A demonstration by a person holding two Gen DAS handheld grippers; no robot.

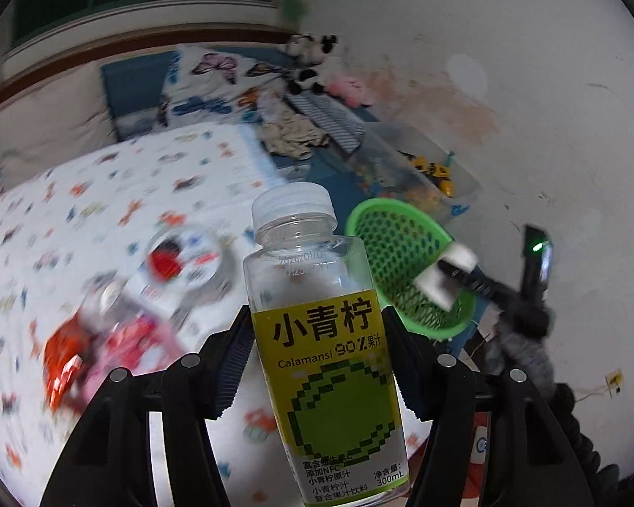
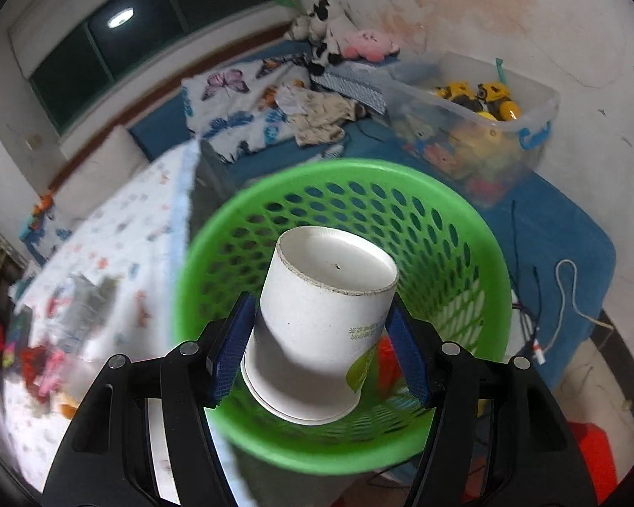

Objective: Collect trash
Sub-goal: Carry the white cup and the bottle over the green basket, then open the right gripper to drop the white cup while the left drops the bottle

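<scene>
Between the fingers of the left gripper an empty clear bottle is clamped, upright, its white cap on and a yellow-green label facing the camera. Behind it, to the right, a green mesh basket is seen, and over its rim the right gripper is visible holding something white. Left of the bottle, on a bed covered with a patterned sheet, blurred trash is spread: a round item with a red spot and red and pink wrappers.

From the right wrist view, a white paper cup is held by the right gripper, its blue-padded fingers pressed on either side of the cup. The cup is turned so that its base faces the camera and its mouth points away, and it is held directly over the opening of the basket, not yet inside. Something red is glimpsed through the mesh at the bottom of the basket. Beyond the basket a clear bin of toys, a butterfly quilt and plush toys are seen against a stained wall. More blurred wrappers are left on the sheet at the left.
</scene>
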